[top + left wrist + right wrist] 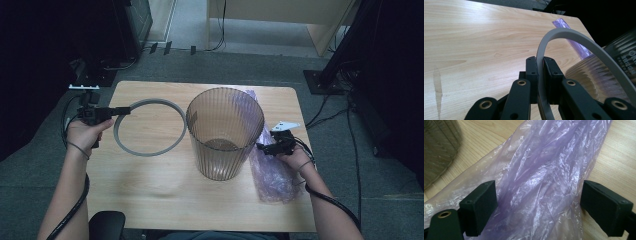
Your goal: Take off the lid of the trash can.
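Observation:
A grey ring [148, 126] hangs over the left half of the wooden table, beside a ribbed translucent brown bin [225, 131] that stands upright in the middle. My left gripper [125, 110] is shut on the ring's left rim; in the left gripper view the grey ring [564, 40] runs up between the pads [532, 75]. A crumpled purple plastic bag [272, 170] lies to the right of the bin. My right gripper [264, 147] hovers over it, open. In the right gripper view the purple bag [541, 180] lies between the wide-apart jaws without either pad pressing it.
The table's [165, 195] near half is bare wood. Grey carpet surrounds it, with cables and dark equipment stands at the left [95, 75] and right [330, 75]. The bin's wall [614, 65] rises close to the ring in the left gripper view.

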Action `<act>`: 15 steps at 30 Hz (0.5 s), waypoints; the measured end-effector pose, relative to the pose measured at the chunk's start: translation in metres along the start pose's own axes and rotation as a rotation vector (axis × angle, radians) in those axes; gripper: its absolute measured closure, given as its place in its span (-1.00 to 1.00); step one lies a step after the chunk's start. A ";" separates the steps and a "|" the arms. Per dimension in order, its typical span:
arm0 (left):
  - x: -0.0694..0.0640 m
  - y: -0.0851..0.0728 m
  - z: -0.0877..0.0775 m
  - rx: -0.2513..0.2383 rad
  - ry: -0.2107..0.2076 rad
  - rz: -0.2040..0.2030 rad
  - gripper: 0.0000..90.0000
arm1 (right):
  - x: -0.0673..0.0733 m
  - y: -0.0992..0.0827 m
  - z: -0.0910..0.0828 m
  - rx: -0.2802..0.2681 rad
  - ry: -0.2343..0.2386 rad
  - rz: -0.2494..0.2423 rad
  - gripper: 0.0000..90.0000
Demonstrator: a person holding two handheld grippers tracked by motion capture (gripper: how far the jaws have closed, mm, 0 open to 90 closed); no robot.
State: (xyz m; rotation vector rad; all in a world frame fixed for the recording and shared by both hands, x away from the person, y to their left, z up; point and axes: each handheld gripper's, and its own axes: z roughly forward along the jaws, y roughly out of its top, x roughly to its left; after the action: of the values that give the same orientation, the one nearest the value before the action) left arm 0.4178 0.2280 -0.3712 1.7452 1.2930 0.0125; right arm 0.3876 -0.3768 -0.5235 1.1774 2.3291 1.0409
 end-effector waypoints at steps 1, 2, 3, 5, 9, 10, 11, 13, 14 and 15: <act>0.000 0.000 0.000 0.000 0.000 0.000 0.85 | 0.000 0.000 0.000 -0.001 -0.001 -0.002 -0.70; 0.002 -0.003 0.003 0.001 -0.010 -0.005 0.85 | 0.000 0.000 0.000 -0.001 -0.001 -0.002 -0.70; 0.004 -0.004 0.005 0.000 -0.014 -0.007 0.85 | 0.000 0.000 0.000 -0.001 -0.001 -0.002 -0.70; 0.004 -0.005 0.006 0.003 -0.016 -0.009 0.85 | 0.000 0.000 0.000 -0.002 -0.001 -0.002 -0.70; 0.005 -0.010 0.013 0.006 -0.014 -0.008 0.85 | 0.000 0.000 0.000 -0.001 -0.001 -0.002 -0.70; 0.005 -0.011 0.015 0.006 -0.013 -0.007 0.85 | 0.000 0.000 0.000 0.000 0.000 0.000 -0.70; 0.005 -0.012 0.017 0.007 -0.013 -0.006 0.85 | 0.000 0.000 0.000 0.000 0.000 0.000 -0.70; 0.005 -0.012 0.018 0.007 -0.013 -0.008 0.85 | 0.000 0.000 0.000 -0.002 -0.001 -0.002 -0.70; 0.005 -0.013 0.021 0.008 -0.011 -0.010 0.85 | 0.000 0.000 0.000 -0.001 -0.001 -0.002 -0.70; 0.006 -0.014 0.022 0.009 -0.008 -0.008 0.85 | 0.000 0.000 0.000 -0.002 -0.001 -0.003 -0.70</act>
State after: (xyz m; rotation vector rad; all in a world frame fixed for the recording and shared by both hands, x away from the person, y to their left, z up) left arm 0.4209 0.2182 -0.3957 1.7460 1.2963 -0.0050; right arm 0.3877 -0.3769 -0.5235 1.1737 2.3279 1.0408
